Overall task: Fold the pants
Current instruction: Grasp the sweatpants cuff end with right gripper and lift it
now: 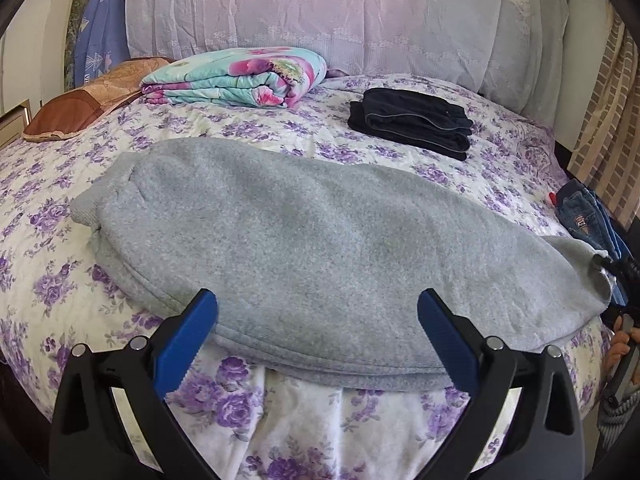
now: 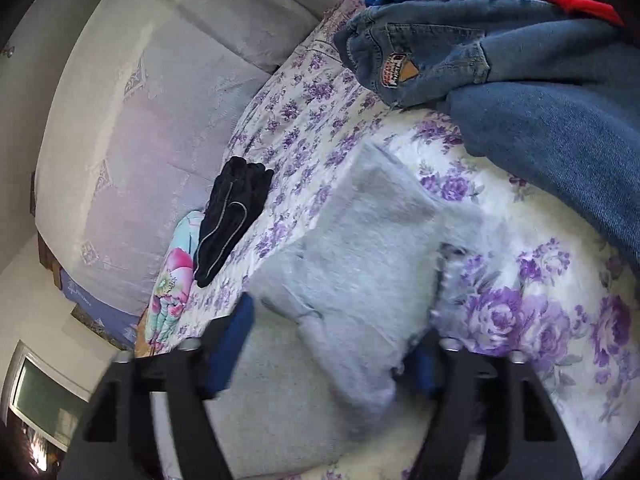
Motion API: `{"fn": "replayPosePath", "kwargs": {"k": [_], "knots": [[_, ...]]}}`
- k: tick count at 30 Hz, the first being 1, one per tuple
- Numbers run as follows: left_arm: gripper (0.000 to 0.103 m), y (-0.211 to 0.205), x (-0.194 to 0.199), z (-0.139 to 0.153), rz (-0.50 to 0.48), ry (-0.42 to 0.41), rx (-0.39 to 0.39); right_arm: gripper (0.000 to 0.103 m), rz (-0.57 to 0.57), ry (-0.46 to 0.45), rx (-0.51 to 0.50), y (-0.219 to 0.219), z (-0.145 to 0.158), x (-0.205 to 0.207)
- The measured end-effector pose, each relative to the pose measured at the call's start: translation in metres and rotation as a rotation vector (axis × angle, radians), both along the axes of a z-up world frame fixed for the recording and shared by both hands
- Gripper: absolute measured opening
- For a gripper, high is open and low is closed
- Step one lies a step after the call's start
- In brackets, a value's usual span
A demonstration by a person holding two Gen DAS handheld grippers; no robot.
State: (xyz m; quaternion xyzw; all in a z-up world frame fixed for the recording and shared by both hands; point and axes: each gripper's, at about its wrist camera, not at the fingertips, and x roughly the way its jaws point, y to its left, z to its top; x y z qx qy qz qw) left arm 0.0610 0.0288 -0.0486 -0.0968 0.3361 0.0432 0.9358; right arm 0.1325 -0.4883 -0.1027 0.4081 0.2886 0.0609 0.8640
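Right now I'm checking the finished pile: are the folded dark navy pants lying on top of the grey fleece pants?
No, the folded dark navy pants lie apart on the floral bedspread, behind the grey fleece pants.

Left tool (image 1: 318,295): held forward and tilted downward over the near edge of the bed. Jaws are spread wide. Both blue pads (image 1: 188,344) are seen clear of each other, and nothing is clamped between them.

Right tool (image 2: 334,322): rolled well to one side and much blurred. A bunched end of the grey pants (image 2: 352,248) is seen between its fingers, with the jaws partly closed. Whether the pads press on the cloth cannot be told.

Right hand (image 1: 622,344): glimpsed at the right edge of the left wrist view, wrapped round the tool's handle, with a knitted grey cuff (image 1: 618,412) below it.
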Motion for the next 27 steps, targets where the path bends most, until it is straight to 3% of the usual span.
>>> {"fn": "replayPosePath", "kwargs": {"k": [1,3,6,9,12,16,19,23,24,27], "knots": [[0.098,0.005,-0.001,0.000,0.008,-0.003,-0.006,0.036,-0.006,-0.007,0.046,-0.005,-0.007,-0.002],[0.098,0.015,-0.003,0.001,0.032,-0.015,-0.006,0.033,-0.003,-0.024,0.074,-0.008,-0.008,-0.005],[0.098,0.029,-0.006,0.006,0.080,-0.029,0.024,0.031,-0.004,-0.065,-0.022,0.007,0.012,-0.012],[0.098,0.053,-0.012,0.011,0.149,-0.049,0.013,0.030,0.031,-0.164,-0.221,0.044,0.056,-0.022],[0.098,0.085,-0.020,0.015,0.229,-0.065,-0.034,0.030,0.114,-0.286,-0.491,0.110,0.105,-0.032],[0.098,0.119,-0.031,0.015,0.302,-0.086,-0.101,0.030,0.242,-0.381,-0.772,0.209,0.129,-0.034],[0.098,0.133,-0.037,0.013,0.325,-0.087,-0.119,0.030,0.326,-0.402,-0.989,0.280,0.118,-0.032],[0.098,0.140,-0.043,0.011,0.337,-0.085,-0.114,0.042,0.478,-0.356,-1.376,0.374,0.054,-0.029],[0.098,0.142,-0.043,0.011,0.336,-0.082,-0.114,0.049,0.531,-0.345,-1.440,0.388,0.036,-0.031],[0.098,0.145,-0.043,0.008,0.341,-0.074,-0.112,0.051,0.564,-0.396,-1.559,0.405,0.020,-0.055]]}}
